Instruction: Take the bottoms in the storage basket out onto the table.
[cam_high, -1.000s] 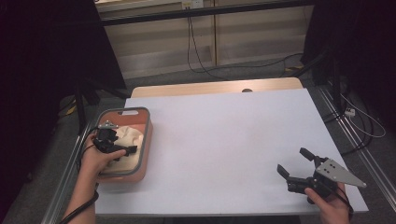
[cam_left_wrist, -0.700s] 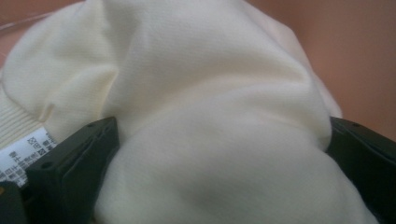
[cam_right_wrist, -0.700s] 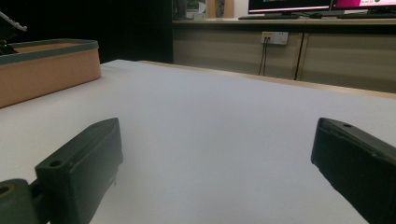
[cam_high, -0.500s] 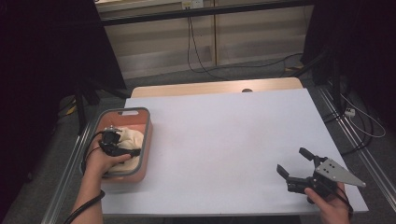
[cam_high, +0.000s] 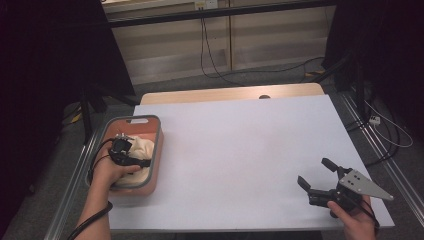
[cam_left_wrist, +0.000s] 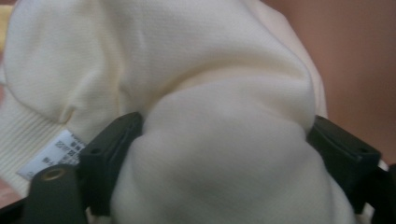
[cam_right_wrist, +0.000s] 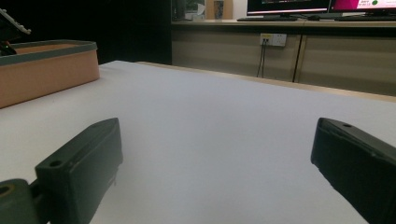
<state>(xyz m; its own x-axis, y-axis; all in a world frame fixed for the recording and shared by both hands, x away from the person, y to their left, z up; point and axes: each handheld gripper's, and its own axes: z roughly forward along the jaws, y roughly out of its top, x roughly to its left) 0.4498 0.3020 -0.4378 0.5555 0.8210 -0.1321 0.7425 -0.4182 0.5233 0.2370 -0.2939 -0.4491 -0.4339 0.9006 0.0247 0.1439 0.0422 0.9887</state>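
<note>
A cream cloth (cam_high: 143, 146) lies bunched in a salmon bin (cam_high: 156, 145) with a grey rim, at the table's left edge. My left gripper (cam_high: 125, 150) reaches down into the bin. In the left gripper view its jaws (cam_left_wrist: 224, 154) have just been closing, and a thick fold of the cloth (cam_left_wrist: 196, 84) bulges between them and presses against both pads. A white label (cam_left_wrist: 51, 156) shows on the cloth. My right gripper (cam_high: 315, 172) rests near the table's front right corner, open with nothing between its fingers (cam_right_wrist: 215, 154).
The white table top (cam_high: 240, 135) stretches between the two grippers. In the right gripper view the bin (cam_right_wrist: 46, 70) stands far off at the left. A wooden strip (cam_high: 225, 94) runs along the table's far edge, with cables (cam_high: 215, 60) on the floor beyond.
My left hand has shifted a little over the cloth inside the bin. The right gripper has stayed where it was.
</note>
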